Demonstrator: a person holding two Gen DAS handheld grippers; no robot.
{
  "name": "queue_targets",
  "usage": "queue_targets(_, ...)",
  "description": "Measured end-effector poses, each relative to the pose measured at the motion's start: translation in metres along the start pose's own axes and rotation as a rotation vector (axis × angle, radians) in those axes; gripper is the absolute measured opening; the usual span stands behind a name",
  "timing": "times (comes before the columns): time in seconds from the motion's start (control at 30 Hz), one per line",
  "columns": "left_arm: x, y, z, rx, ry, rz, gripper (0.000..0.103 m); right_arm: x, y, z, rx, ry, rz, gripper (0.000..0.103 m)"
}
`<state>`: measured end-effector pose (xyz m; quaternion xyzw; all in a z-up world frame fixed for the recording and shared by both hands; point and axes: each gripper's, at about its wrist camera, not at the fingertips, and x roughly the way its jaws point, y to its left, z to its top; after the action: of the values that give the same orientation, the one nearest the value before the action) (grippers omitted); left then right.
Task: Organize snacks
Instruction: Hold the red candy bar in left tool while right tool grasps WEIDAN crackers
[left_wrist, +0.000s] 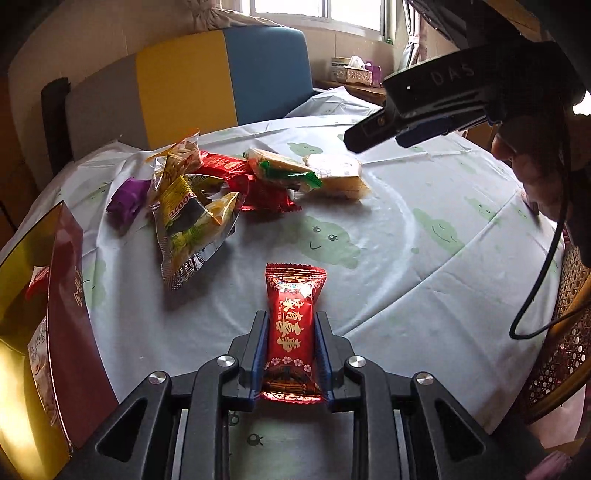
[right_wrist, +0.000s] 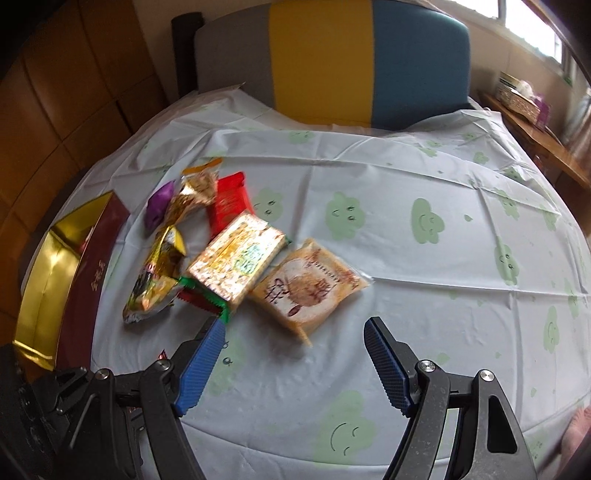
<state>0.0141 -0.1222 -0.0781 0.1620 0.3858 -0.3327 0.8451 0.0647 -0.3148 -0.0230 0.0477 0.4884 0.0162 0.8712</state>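
My left gripper (left_wrist: 291, 325) is shut on a red snack packet (left_wrist: 291, 332) with gold lettering, held above the table. A pile of snacks (left_wrist: 207, 188) lies further back: yellow-green bags, red packets, a purple candy (left_wrist: 125, 199), a green-edged cracker pack (left_wrist: 280, 168). My right gripper (right_wrist: 295, 328) is open and empty, just in front of a beige pastry packet (right_wrist: 308, 286) and the cracker pack (right_wrist: 238, 260). The right gripper also shows in the left wrist view (left_wrist: 424, 118), high above the table. A maroon box with gold lining (left_wrist: 44, 314) stands at the left, holding some snacks.
The round table (right_wrist: 424, 295) has a pale cloth with green cloud faces. The box also shows in the right wrist view (right_wrist: 62, 280) at the table's left edge. A chair (left_wrist: 221, 81) with grey, yellow and blue back stands behind. A cane chair (left_wrist: 565, 339) is at the right.
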Motion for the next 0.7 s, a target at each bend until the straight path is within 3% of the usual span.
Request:
queue_targets(0.27,0.001,0.002,-0.002,-0.027,-0.024,-0.011,0.025,0.007,0.008,-0.003,-0.025,0.027,0.002,0.072)
queue_targets(0.33,0.0,0.002,-0.002,-0.031,-0.031,-0.013,0.025,0.008,0.008,-0.003,-0.009,0.033,0.016,0.067)
queue_targets(0.47,-0.001,0.0,-0.004,-0.024,-0.042,-0.005,0.025,0.013,0.007,-0.003,0.048,0.063,0.083,0.059)
queue_targets(0.7,-0.002,0.003,-0.004,-0.047,-0.052,-0.021,0.025,0.021,0.005,0.022,0.204,0.049,0.19,0.059)
